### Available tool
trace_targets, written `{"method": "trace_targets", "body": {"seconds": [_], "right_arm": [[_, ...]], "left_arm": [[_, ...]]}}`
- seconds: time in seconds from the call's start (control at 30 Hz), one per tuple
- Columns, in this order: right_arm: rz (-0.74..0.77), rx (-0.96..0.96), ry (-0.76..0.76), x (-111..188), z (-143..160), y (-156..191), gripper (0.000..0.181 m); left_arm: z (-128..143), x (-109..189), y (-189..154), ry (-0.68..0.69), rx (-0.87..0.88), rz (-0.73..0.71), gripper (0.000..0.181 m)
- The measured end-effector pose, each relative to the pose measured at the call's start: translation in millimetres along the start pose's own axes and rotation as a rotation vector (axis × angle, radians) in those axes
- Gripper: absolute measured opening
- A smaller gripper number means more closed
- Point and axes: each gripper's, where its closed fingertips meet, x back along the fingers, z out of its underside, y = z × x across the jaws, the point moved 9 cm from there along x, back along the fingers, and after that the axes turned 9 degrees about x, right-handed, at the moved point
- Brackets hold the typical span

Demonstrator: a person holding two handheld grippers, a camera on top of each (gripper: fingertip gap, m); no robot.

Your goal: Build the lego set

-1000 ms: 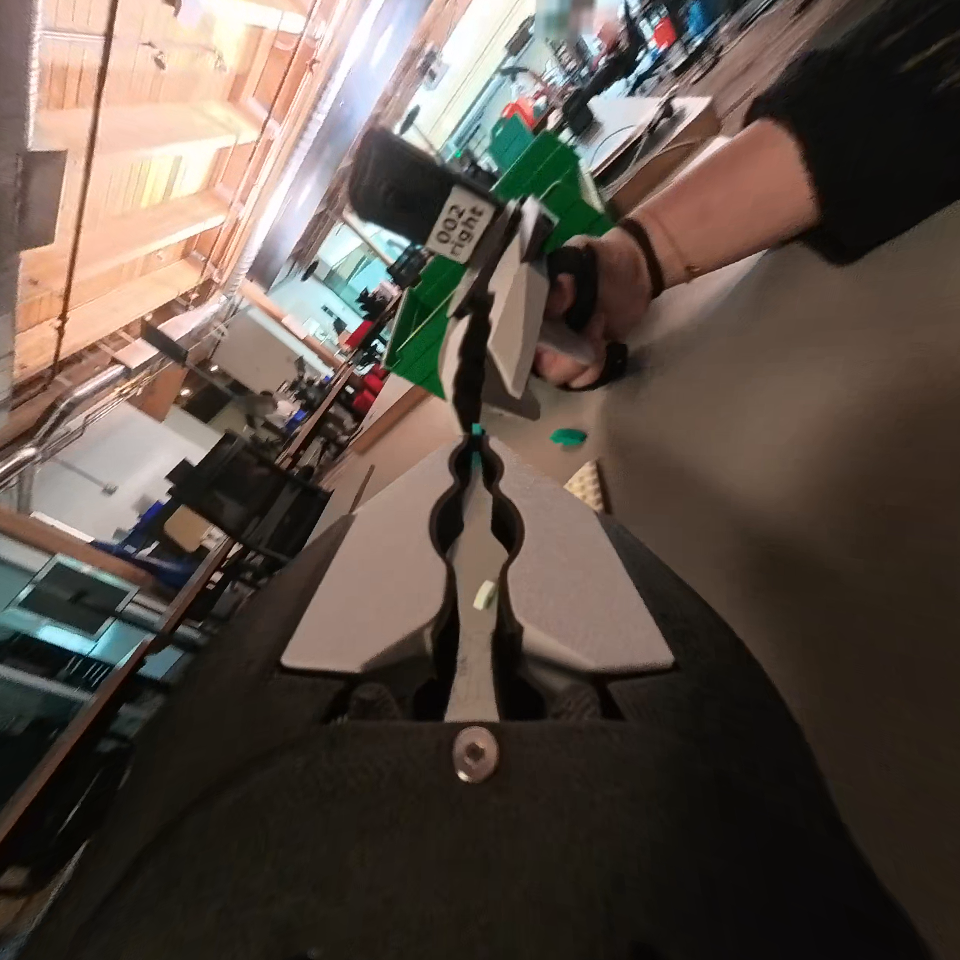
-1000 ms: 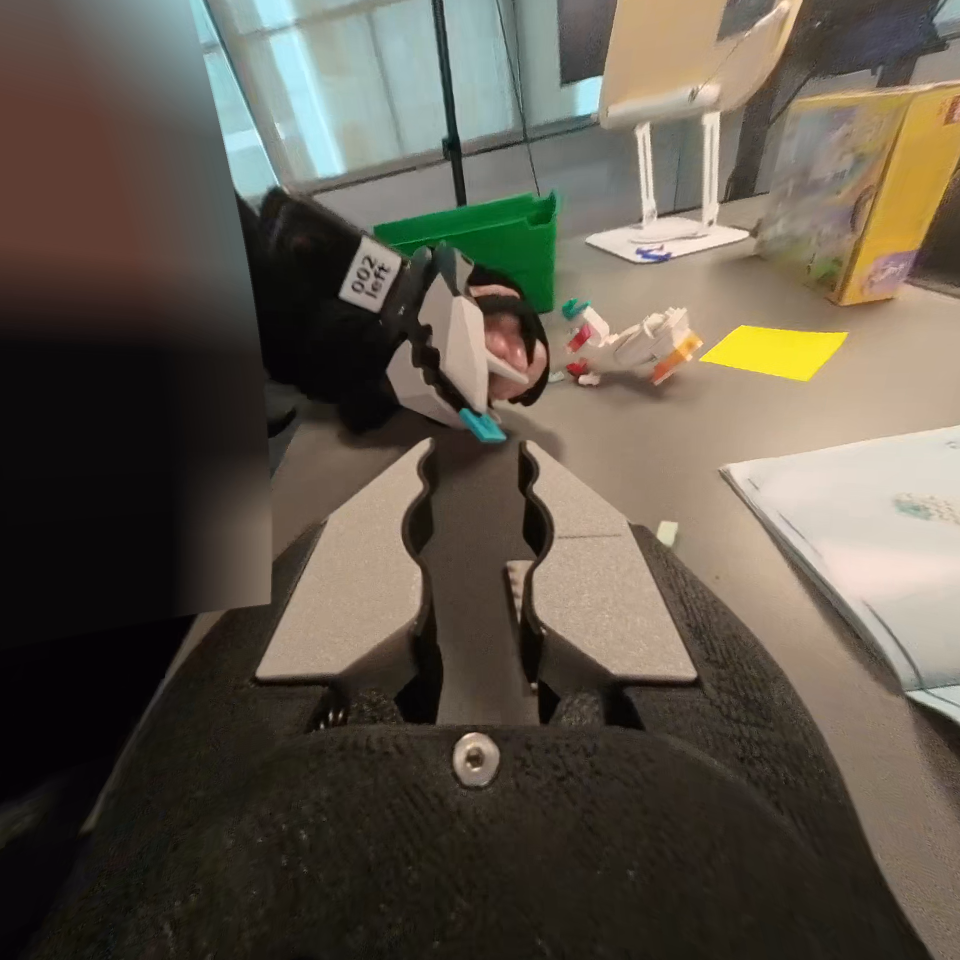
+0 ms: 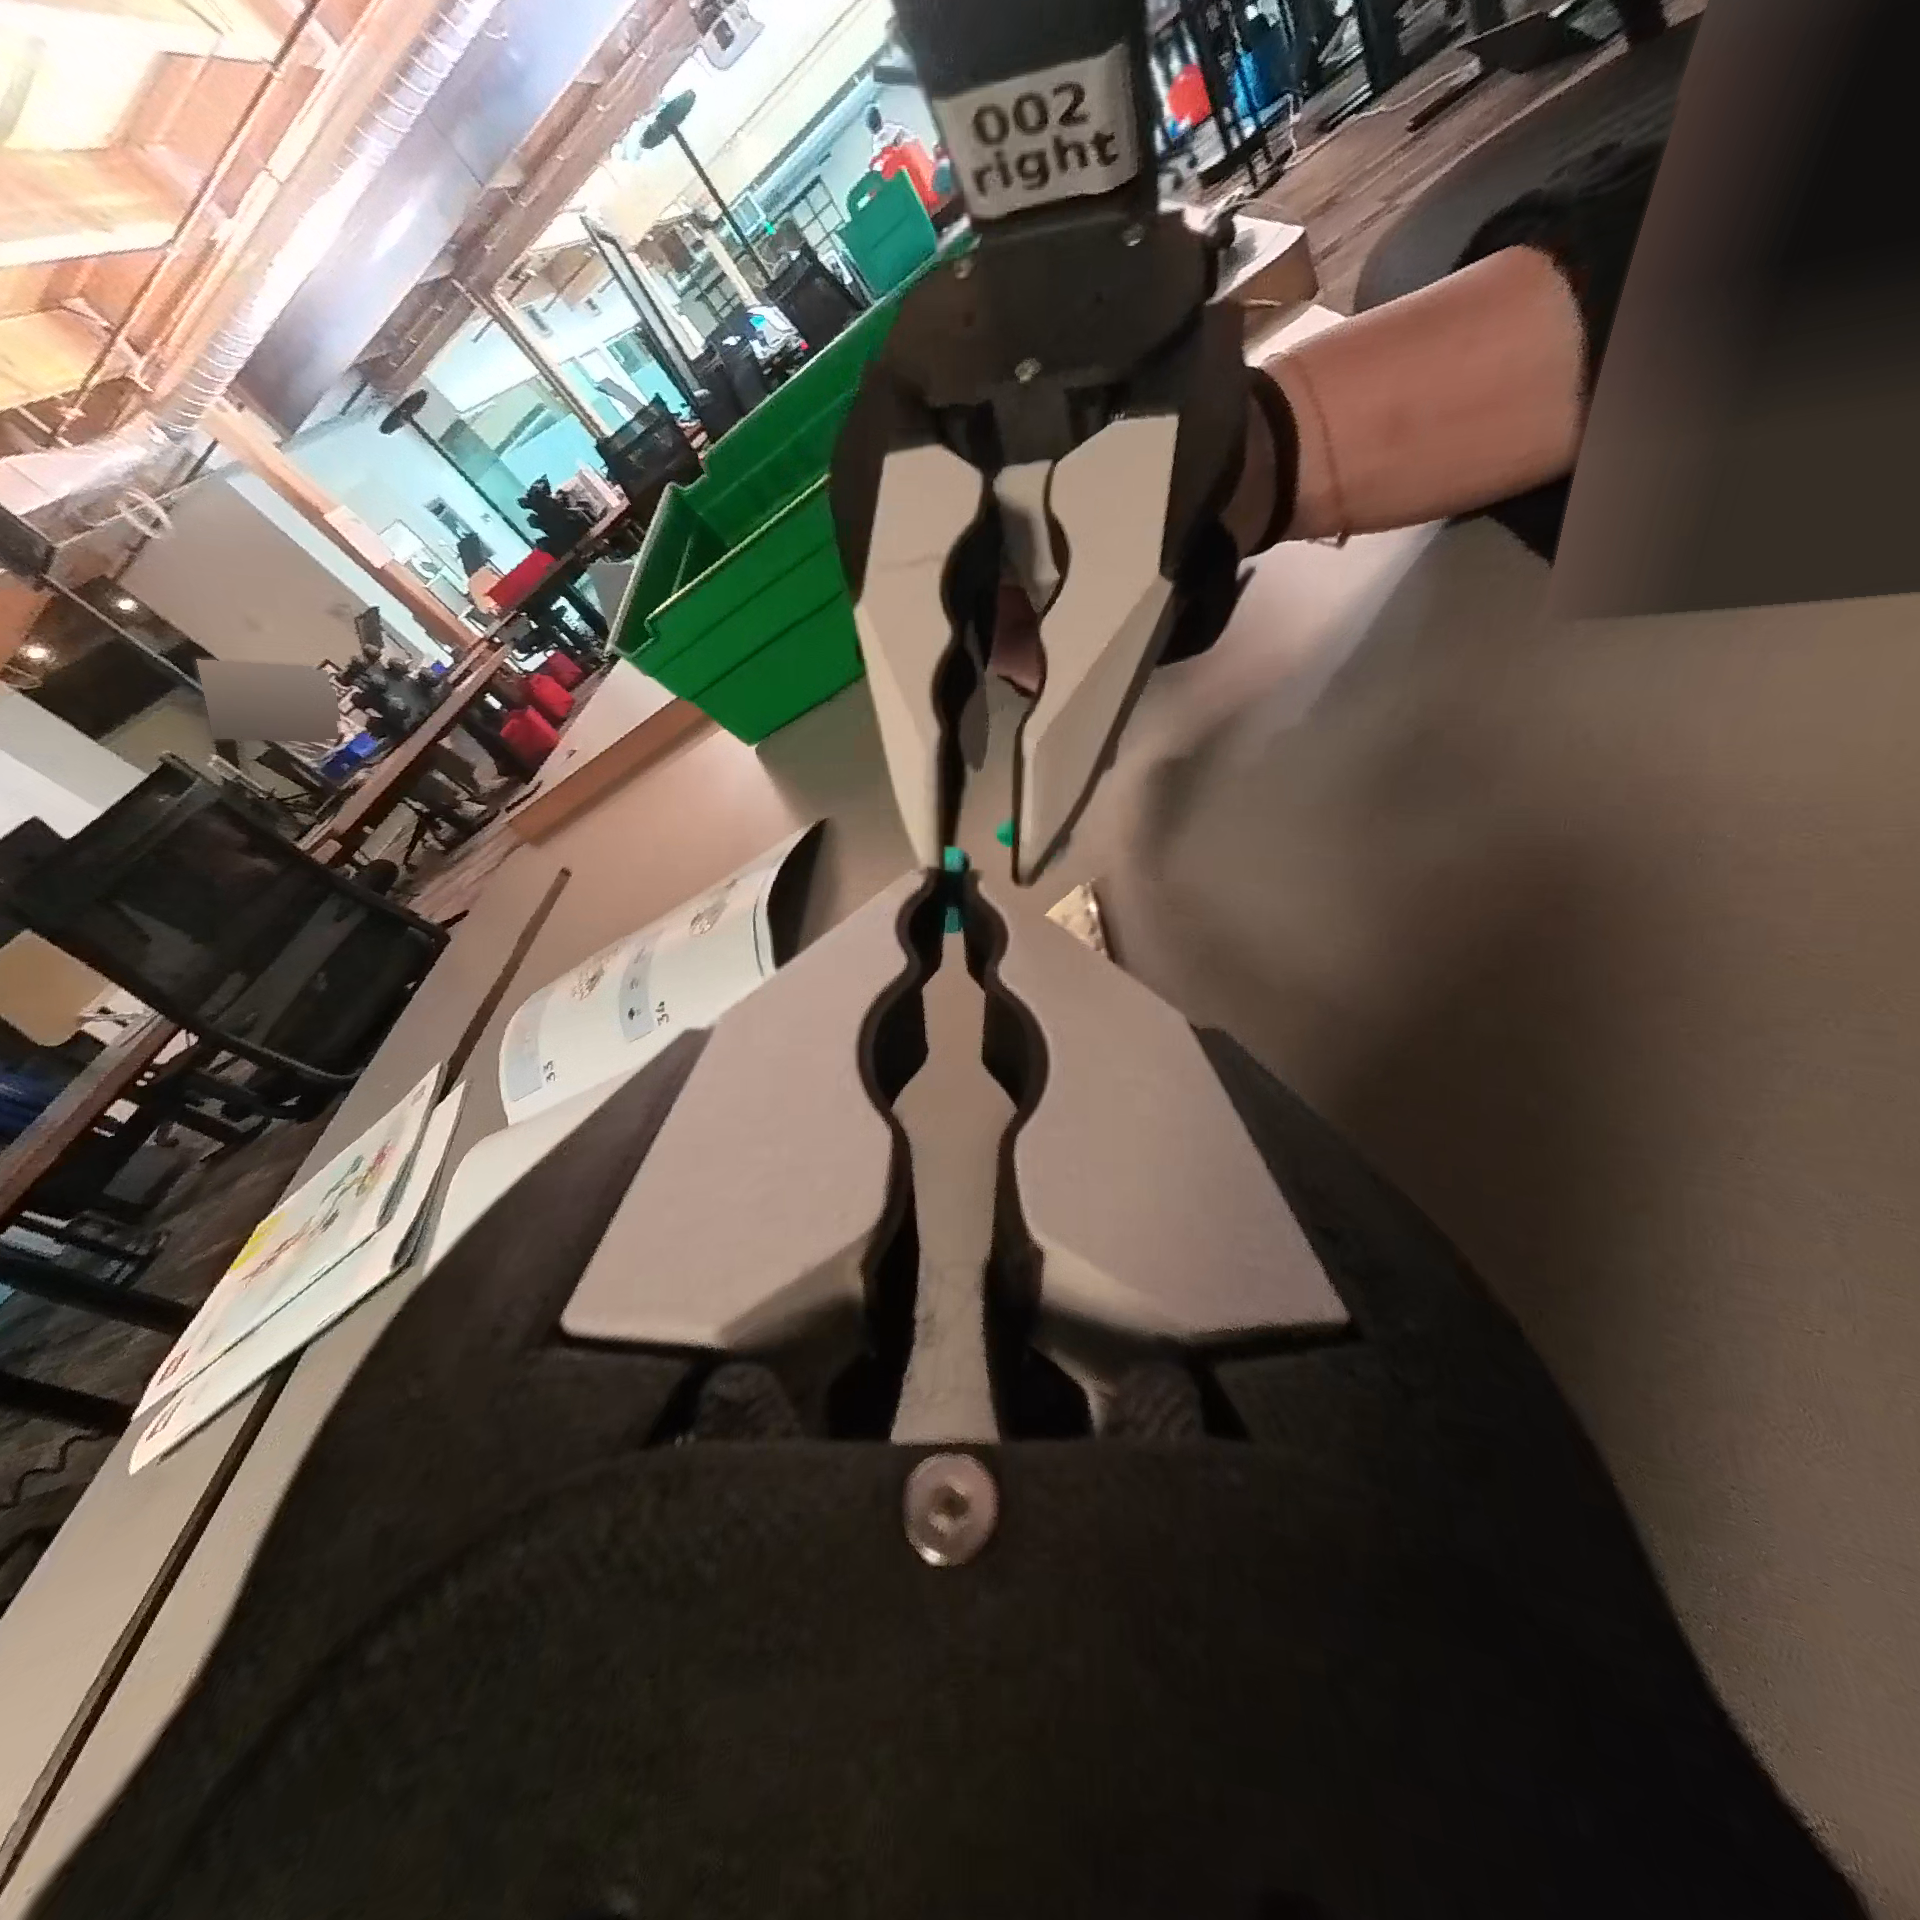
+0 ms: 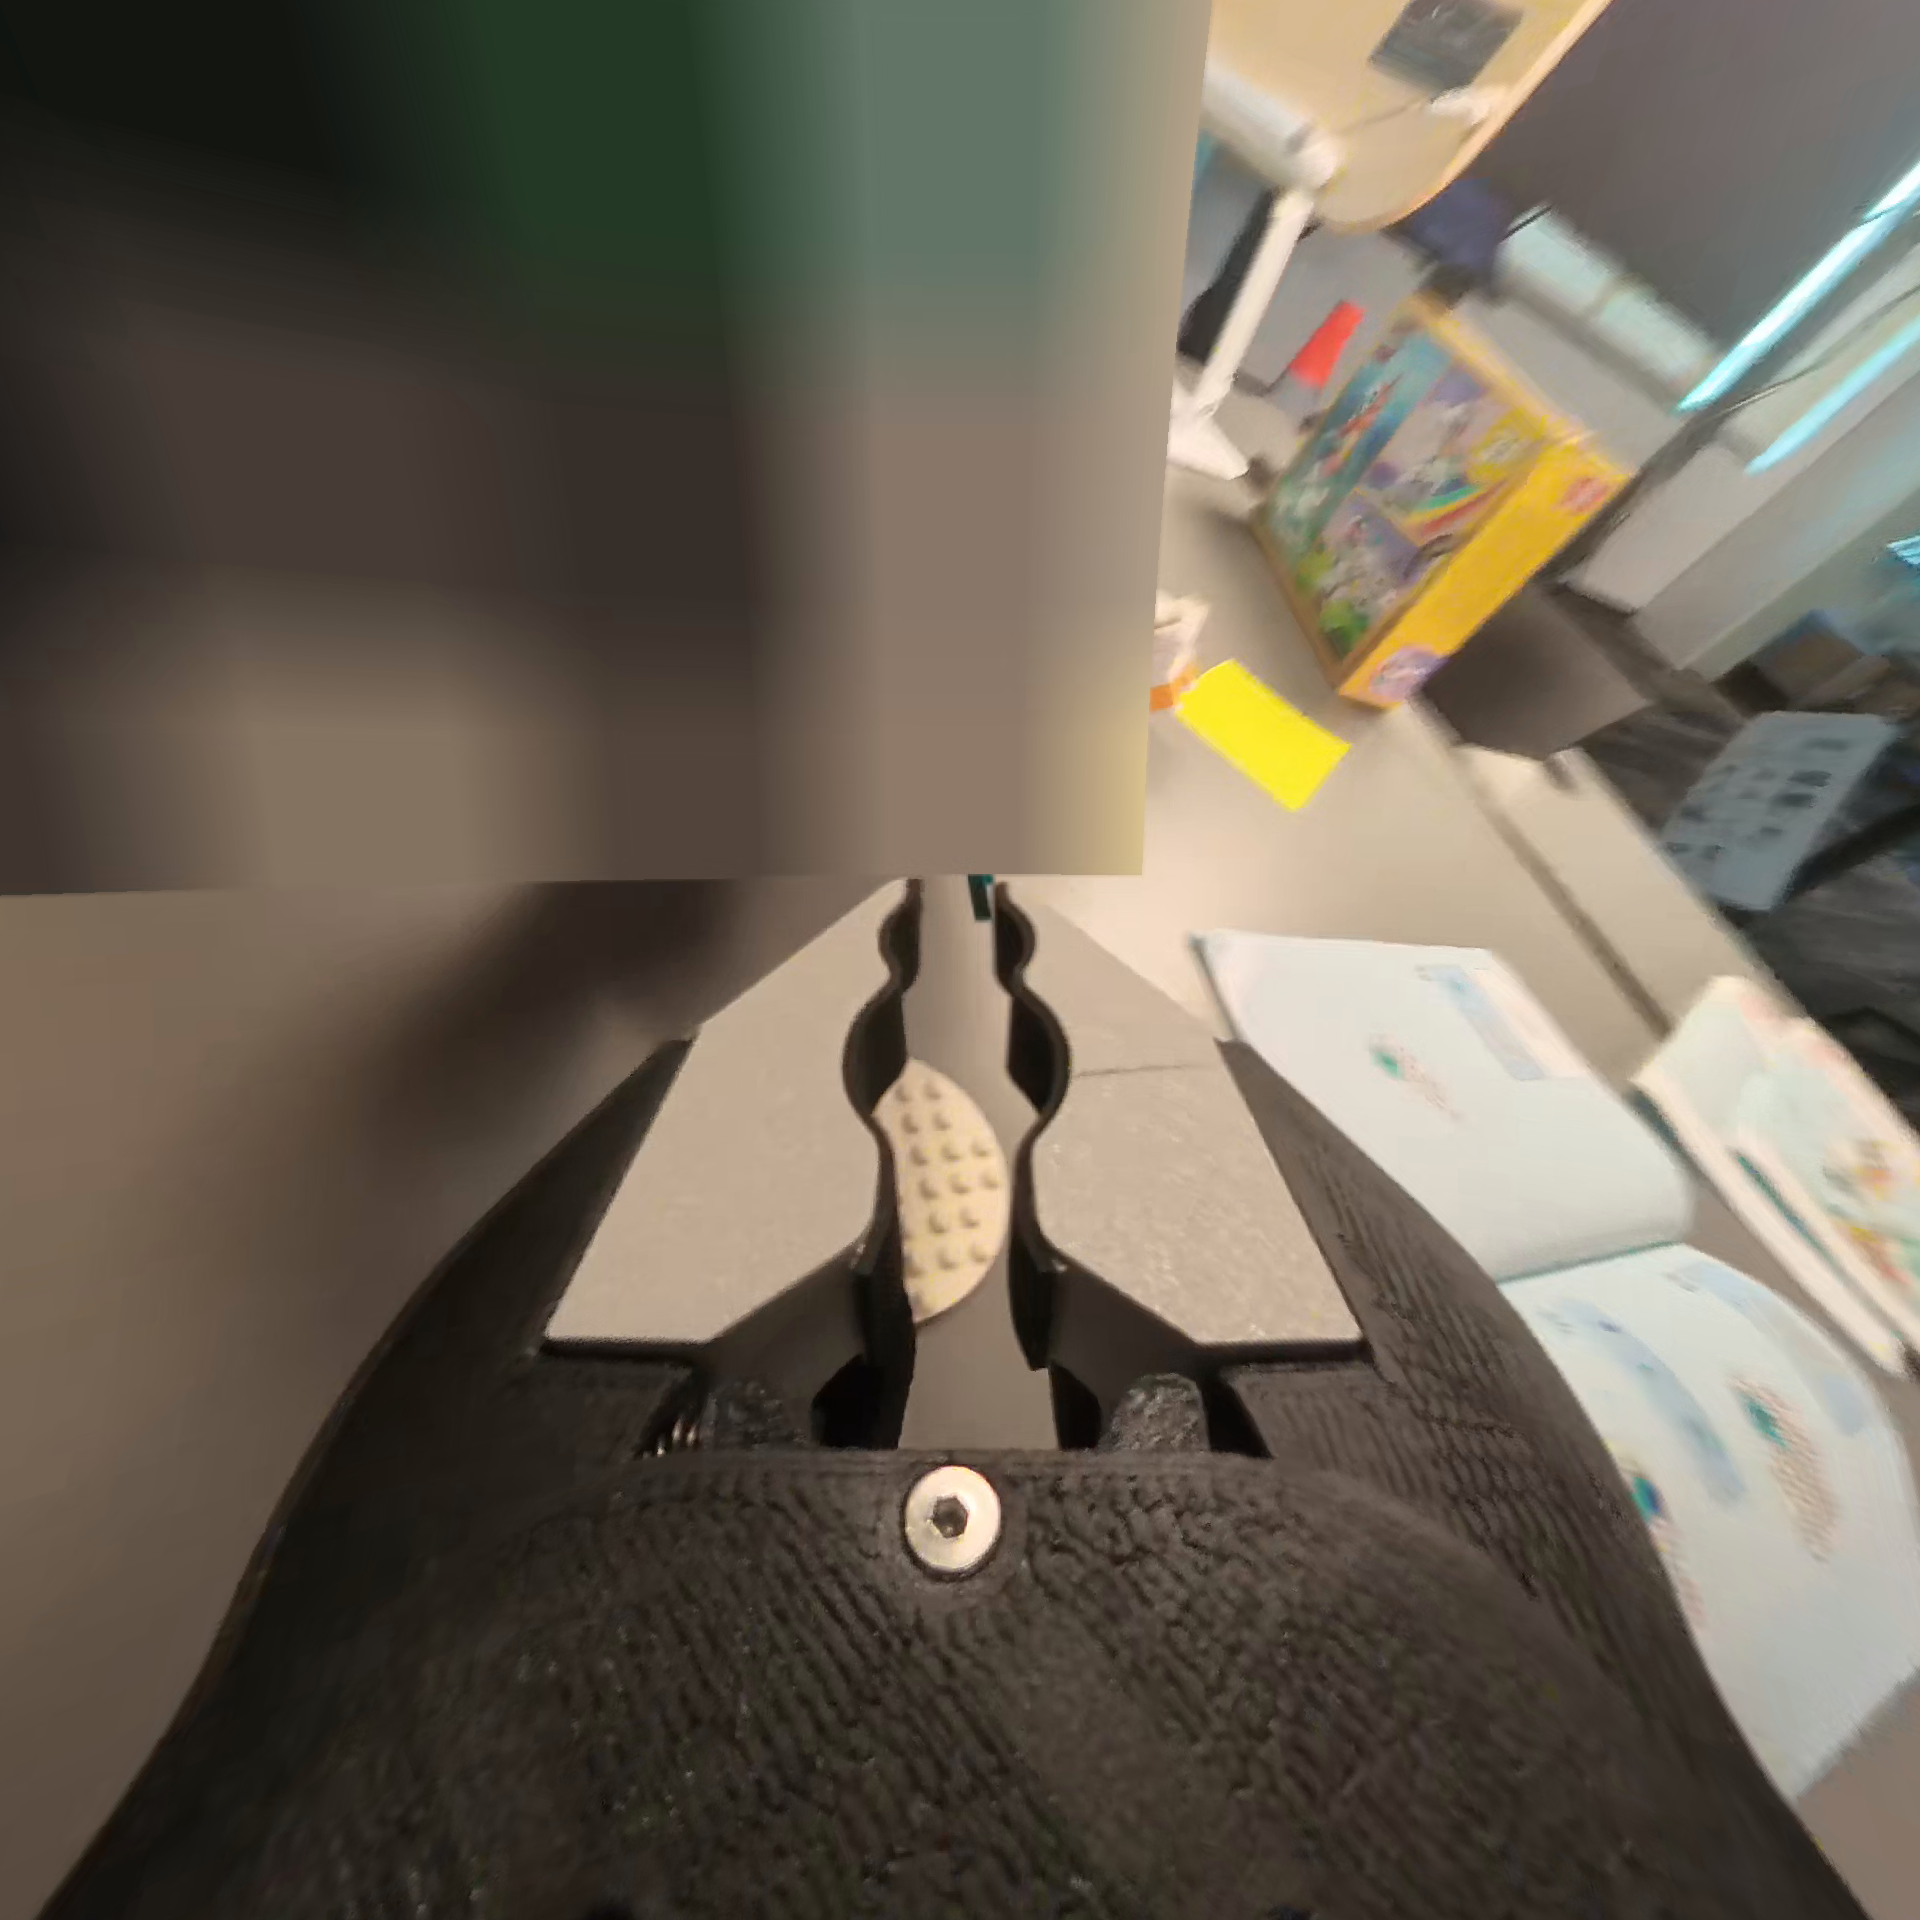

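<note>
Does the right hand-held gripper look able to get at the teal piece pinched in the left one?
Probably yes. The right hand-held gripper is open and tip to tip with the left hand-held gripper. The teal piece sticks out towards that gap, and nothing lies between them.

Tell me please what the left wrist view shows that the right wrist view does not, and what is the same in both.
Only the left wrist view shows the green bin, the person's hand and the whole right gripper, jaws apart, tip to tip with the left gripper, which pinches a small teal piece.

Only the right wrist view shows the boxed set, the yellow sheet and a tan studded plate seen between its fingers.

Both show the grey table and the open instruction booklet.
</note>
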Motion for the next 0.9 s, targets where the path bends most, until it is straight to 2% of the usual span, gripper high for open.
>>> {"method": "trace_targets", "body": {"seconds": [0.03, 0.17, 0.3, 0.47, 0.57, 0.63, 0.77, 0.9], "right_arm": [[-0.007, 0.0, 0.012, -1, 1, 1, 0.004], [-0.016, -0.042, 0.046, 0, 9, -2, 0.001], [0.024, -0.063, 0.257, 14, 19, -5, 0.001], [-0.033, -0.025, 0.53, 16, 3, 23, 0.002], [-0.048, 0.015, 0.666, 11, 7, 24, 0.002], [-0.048, 0.032, 0.701, 6, 12, 21, 0.001], [0.005, 0.191, 0.733, -8, 14, 16, 0.001], [0.011, 0.374, 0.786, 1, 7, 25, 0.001]], "left_arm": [[0, -1, -2, 0.007, -0.006, 0.016, 0.002], [5, -5, -3, 0.037, 0.041, 0.029, 0.002], [5, -4, 3, 0.018, 0.02, -0.093, 0.025], [6, -4, 7, 0.014, 0.024, -0.145, 0.025], [4, -3, 9, -0.005, 0.058, -0.159, 0.024], [3, -1, 11, -0.02, 0.081, -0.168, 0.023], [2, 5, 15, -0.05, 0.123, -0.199, 0.021], [2, 10, 20, -0.074, 0.17, -0.228, 0.021]]}}
